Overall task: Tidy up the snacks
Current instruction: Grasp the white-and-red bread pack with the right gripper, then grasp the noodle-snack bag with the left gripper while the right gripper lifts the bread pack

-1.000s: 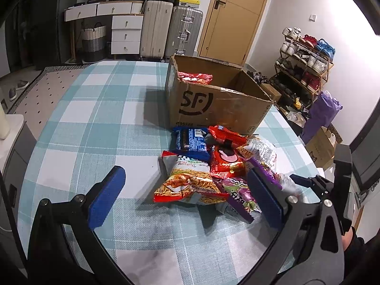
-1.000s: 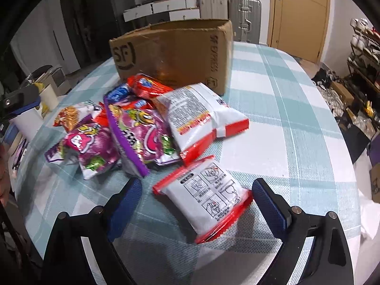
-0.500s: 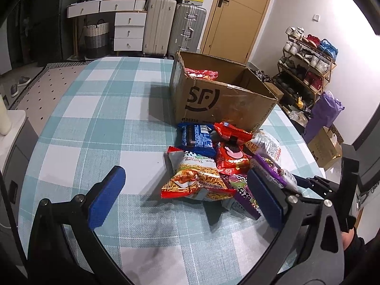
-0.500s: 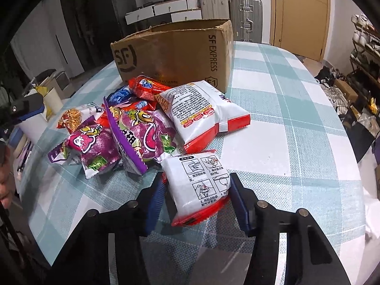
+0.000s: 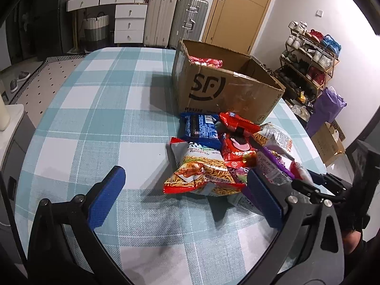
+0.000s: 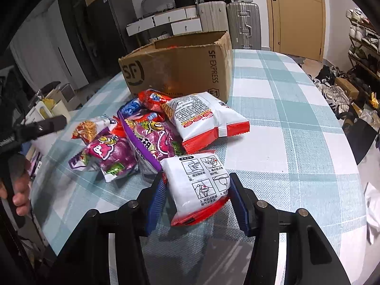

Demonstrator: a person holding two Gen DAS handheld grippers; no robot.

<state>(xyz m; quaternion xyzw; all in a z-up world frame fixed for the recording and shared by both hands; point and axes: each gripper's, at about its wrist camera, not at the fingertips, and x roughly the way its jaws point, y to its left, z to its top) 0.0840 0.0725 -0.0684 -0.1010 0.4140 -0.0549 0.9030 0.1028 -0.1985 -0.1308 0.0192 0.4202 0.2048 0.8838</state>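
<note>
White packet (image 6: 201, 185) is clamped by right gripper (image 6: 197, 199) jaws near its tail, short of the cardboard box (image 6: 180, 68); slippage is risked. Left gripper (image 5: 185, 194) jaws are held open, empty.

2 close wrist views angled down from opposite sides, both on the snack pile (image 5: 223, 156) and cardboard box (image 6: 180, 68)
</note>
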